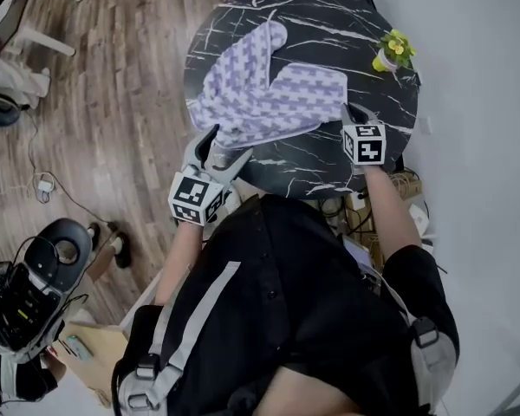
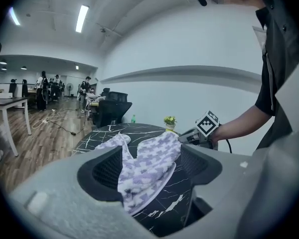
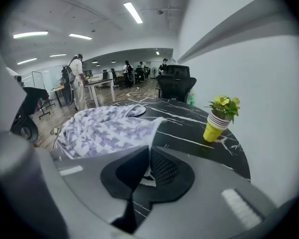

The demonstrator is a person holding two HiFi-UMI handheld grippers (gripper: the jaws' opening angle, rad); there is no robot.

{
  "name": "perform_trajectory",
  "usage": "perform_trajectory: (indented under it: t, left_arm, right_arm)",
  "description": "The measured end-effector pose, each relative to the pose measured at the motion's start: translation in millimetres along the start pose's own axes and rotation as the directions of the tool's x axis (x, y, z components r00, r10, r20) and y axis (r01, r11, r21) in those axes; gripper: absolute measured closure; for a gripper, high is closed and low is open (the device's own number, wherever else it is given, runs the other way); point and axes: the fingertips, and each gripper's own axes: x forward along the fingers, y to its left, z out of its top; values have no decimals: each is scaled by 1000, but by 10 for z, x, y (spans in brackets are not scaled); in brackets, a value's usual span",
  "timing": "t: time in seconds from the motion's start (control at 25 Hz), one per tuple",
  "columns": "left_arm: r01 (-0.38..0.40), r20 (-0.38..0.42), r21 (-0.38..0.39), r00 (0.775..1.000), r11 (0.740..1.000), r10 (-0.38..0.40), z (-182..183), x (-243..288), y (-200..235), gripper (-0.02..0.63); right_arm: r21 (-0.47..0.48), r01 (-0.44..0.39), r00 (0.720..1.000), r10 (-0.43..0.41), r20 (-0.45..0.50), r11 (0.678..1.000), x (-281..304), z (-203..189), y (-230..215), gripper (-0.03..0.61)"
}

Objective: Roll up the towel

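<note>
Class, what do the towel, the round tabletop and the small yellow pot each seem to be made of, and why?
The towel: soft matte woven cloth; it folds and drapes. The tabletop: looks like black marble or a printed imitation, smooth; white veins. The pot: probably plastic or glazed ceramic; even yellow, ribbed rim.
</note>
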Motion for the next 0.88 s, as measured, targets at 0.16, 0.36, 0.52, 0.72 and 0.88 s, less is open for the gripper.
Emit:
perform_trajectory:
  t: [0.16,0.36,0.52,0.72,0.88]
  left_arm:
    - [41,-18,9,999,999,-41,-31,124,-99,239]
    - [91,-42,14,995,996,-90,-51,291,-261,239]
    - [133,-60,21,989,991,-132,-85,400,-389,239]
    - [182,-86,32,980,983,-179,-127,478,-504,239]
    - [210,-105,38,973,977,-205,-160,547,-592,239]
  right_arm:
    - [51,47,999,-47,-12,998,-138,-151,-222,561]
    - [131,104,994,-99,-45,986,-341,-426,-511,561]
    - [173,153,987,-143,-73,973,-512,-665,-694,561]
    - [219,213,975,-193,-108,952,-751,-955,-840,560]
    - [247,247,966,-219,-134,937,-914,-1175,-930,560]
